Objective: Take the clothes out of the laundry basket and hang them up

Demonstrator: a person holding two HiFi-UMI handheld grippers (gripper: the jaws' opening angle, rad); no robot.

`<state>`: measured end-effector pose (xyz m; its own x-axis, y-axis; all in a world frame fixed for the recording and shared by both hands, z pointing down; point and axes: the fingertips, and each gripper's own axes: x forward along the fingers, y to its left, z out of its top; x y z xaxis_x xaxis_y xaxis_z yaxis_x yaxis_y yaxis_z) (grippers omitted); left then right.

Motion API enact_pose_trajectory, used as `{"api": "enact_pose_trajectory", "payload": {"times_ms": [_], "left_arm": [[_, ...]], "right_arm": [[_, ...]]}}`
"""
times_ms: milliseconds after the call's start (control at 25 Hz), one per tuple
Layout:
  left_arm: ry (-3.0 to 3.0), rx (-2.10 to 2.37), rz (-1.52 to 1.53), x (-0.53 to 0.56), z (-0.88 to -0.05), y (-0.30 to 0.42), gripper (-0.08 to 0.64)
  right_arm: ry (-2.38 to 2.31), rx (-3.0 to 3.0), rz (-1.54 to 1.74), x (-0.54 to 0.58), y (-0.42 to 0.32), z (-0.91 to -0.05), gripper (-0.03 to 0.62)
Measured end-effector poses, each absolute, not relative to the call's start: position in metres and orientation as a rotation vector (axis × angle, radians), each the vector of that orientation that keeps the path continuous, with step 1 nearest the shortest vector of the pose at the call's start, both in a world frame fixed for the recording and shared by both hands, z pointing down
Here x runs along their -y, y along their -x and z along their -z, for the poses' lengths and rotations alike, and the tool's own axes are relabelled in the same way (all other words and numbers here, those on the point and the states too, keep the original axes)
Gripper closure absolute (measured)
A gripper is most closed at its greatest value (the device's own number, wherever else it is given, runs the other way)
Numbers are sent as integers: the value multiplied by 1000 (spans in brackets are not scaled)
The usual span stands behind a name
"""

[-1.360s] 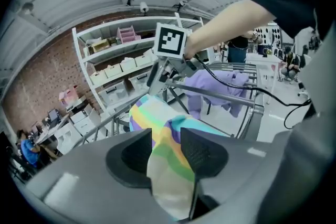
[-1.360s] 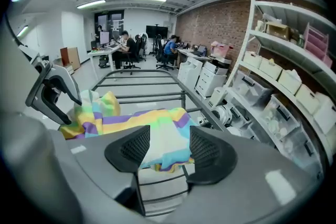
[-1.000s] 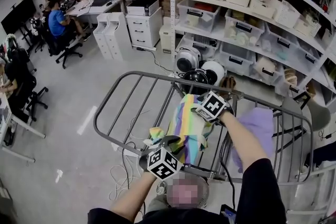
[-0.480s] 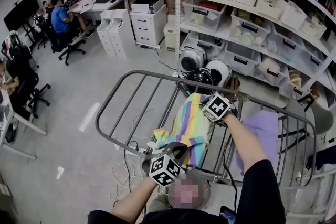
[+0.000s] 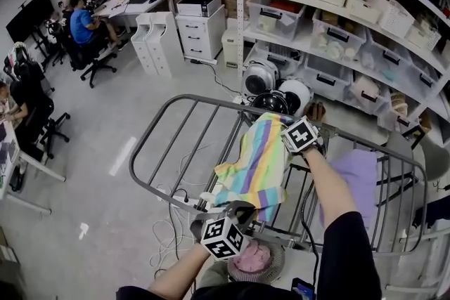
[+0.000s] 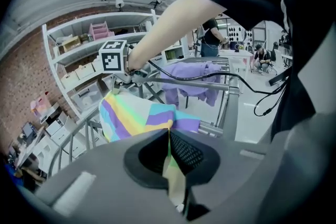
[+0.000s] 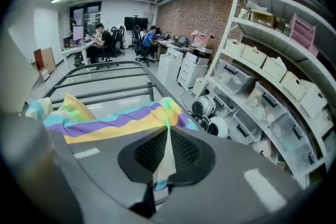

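A rainbow-striped cloth [image 5: 259, 161] is stretched over the grey drying rack [image 5: 174, 124] in the head view. My left gripper [image 5: 236, 211] is shut on its near edge; the cloth [image 6: 137, 117] is pinched between the jaws [image 6: 170, 165] in the left gripper view. My right gripper [image 5: 290, 131] is shut on the far edge, with a strip of cloth [image 7: 113, 120] clamped between its pads [image 7: 166, 157]. A purple garment [image 5: 351, 175] hangs on the rack to the right, also visible as the purple garment [image 6: 191, 81] in the left gripper view.
White shelving [image 5: 337, 17] with storage bins stands behind the rack, fans [image 5: 274, 91] on the floor below it. A round pink-filled basket [image 5: 252, 260] sits by my feet. White drawer units [image 5: 158, 42] and desks with seated people [image 5: 81, 24] lie at the far left.
Both grippers' jaws closed on the striped cloth. The right gripper moved away to the right and spread the cloth, which was bunched, flat across the rack rails.
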<state>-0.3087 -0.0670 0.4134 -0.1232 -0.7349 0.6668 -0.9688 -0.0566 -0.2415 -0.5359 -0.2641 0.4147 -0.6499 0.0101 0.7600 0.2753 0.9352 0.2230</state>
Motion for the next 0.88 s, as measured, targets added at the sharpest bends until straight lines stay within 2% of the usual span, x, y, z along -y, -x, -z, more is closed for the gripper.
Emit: {"api": "enact_pose_trajectory", "payload": {"times_ms": [200, 400, 520, 880], "left_arm": [[-1820, 1830, -962, 51, -423, 303, 554], [-1836, 1832, -938, 51, -421, 303, 551], [-1850, 1867, -889, 49, -416, 307, 533], [-1933, 1958, -808, 45, -386, 329, 483]], "right_arm": [[153, 2261, 381, 264, 537, -423, 572], [137, 2286, 359, 260, 533, -416, 525], [104, 2308, 313, 260, 525, -410, 486], [36, 2432, 162, 245, 484, -372, 457]]}}
